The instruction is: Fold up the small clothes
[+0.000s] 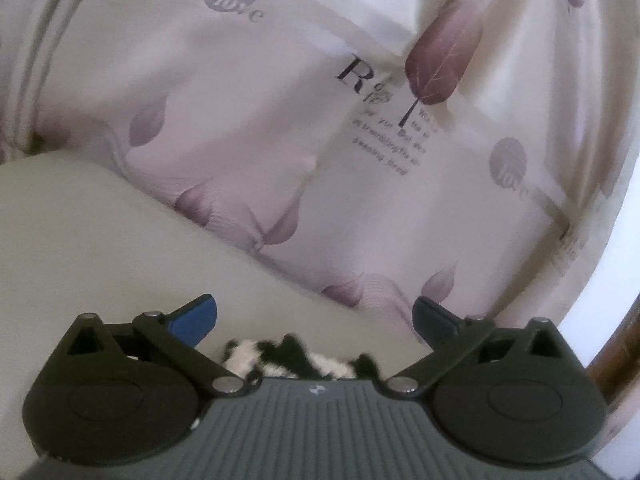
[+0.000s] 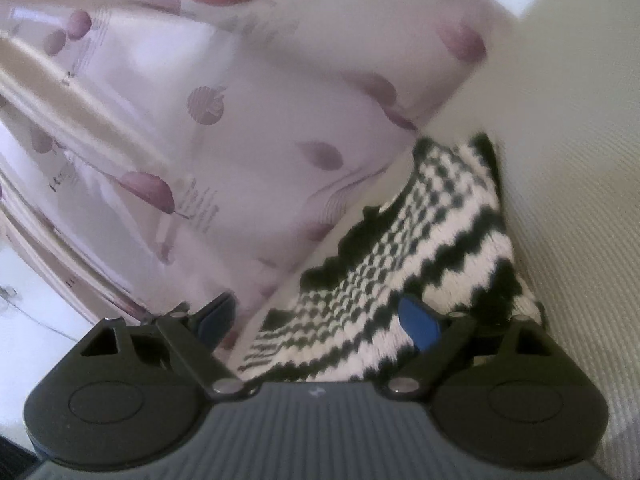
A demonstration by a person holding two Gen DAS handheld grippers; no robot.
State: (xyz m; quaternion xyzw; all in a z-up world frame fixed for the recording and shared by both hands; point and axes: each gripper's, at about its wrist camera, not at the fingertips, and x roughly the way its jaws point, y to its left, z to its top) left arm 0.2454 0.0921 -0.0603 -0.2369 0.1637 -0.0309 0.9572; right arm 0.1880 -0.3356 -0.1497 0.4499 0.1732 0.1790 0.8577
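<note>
In the left wrist view, the left gripper (image 1: 315, 316) holds its two blue-tipped fingers (image 1: 195, 317) spread wide apart with nothing between them, above a plain pale cream padded surface (image 1: 100, 240). Low between the finger bases, just past the grey ribbed body, only a fuzzy strip of the black-and-white knitted small garment (image 1: 304, 360) shows, its pile soft and blurred; the rest of it is hidden under the gripper. Beyond the cream surface lies a glossy pale lilac bedsheet printed with mauve leaves and dark lettering (image 1: 320, 140), creased and folded over near the upper right. In the right wrist view, the same printed sheet (image 2: 180, 120) fills the left and middle, heavily blurred. The right gripper (image 2: 318, 318) also has its fingers parted wide; the right-hand blue fingertip (image 2: 418, 324) sits in front of the garment, though whether it touches the knit cannot be told. The garment (image 2: 420, 240) lies spread on the cream surface (image 2: 580, 160) at the right, showing a fine black-and-white check in its middle, bold wavy black and white bands toward its right edge, and a scalloped black border along its left edge.
</note>
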